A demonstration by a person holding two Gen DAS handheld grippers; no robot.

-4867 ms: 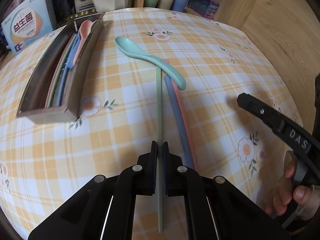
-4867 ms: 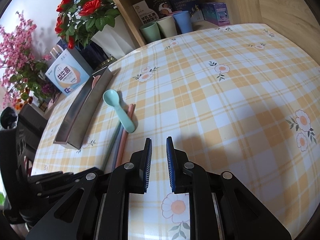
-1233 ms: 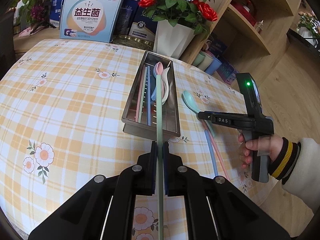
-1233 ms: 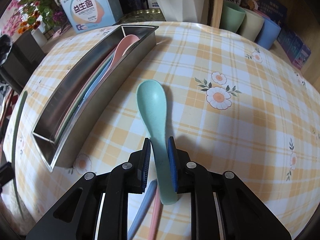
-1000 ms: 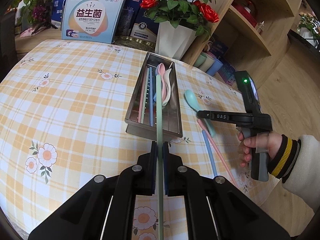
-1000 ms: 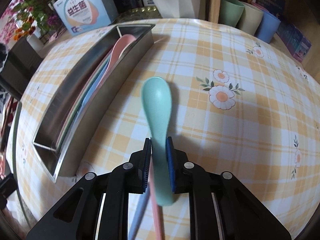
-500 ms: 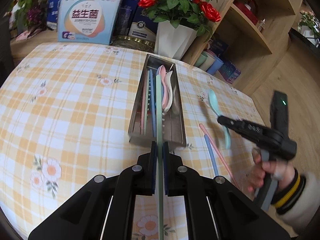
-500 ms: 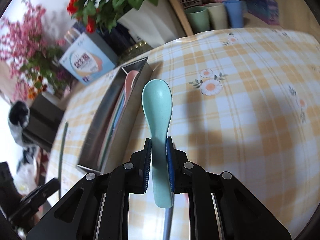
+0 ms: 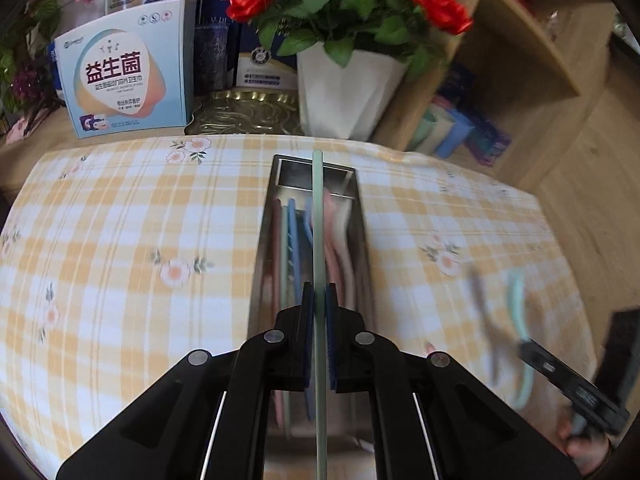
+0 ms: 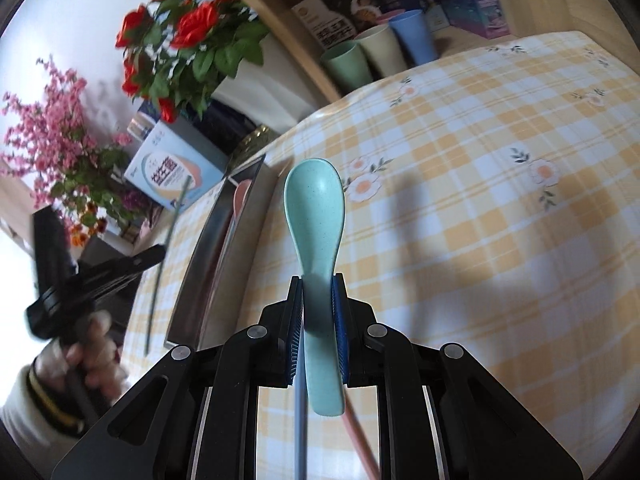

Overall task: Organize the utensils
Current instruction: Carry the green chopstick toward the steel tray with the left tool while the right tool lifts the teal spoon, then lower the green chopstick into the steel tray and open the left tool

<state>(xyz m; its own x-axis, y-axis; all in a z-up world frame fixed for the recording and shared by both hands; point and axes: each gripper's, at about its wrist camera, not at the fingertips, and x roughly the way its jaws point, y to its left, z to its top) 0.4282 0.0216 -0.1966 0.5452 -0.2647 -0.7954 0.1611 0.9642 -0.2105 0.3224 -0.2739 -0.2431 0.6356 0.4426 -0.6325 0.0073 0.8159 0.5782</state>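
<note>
Your pale green chopstick (image 9: 318, 240) is pinched in the left tongs (image 9: 319, 334) and hangs lengthwise over the steel tray (image 9: 262, 248), which sits on the checked worktop (image 9: 120, 240) and already holds pink, blue and green utensils. Your right tongs (image 10: 318, 336) are clamped on the handle of the teal spoon (image 10: 316, 216), held clear of the cloth with its bowl pointing forward, just right of the tray. Below it, a blue chopstick (image 10: 300, 432) and a pink chopstick (image 10: 360, 436) lie on the worktop.
</note>
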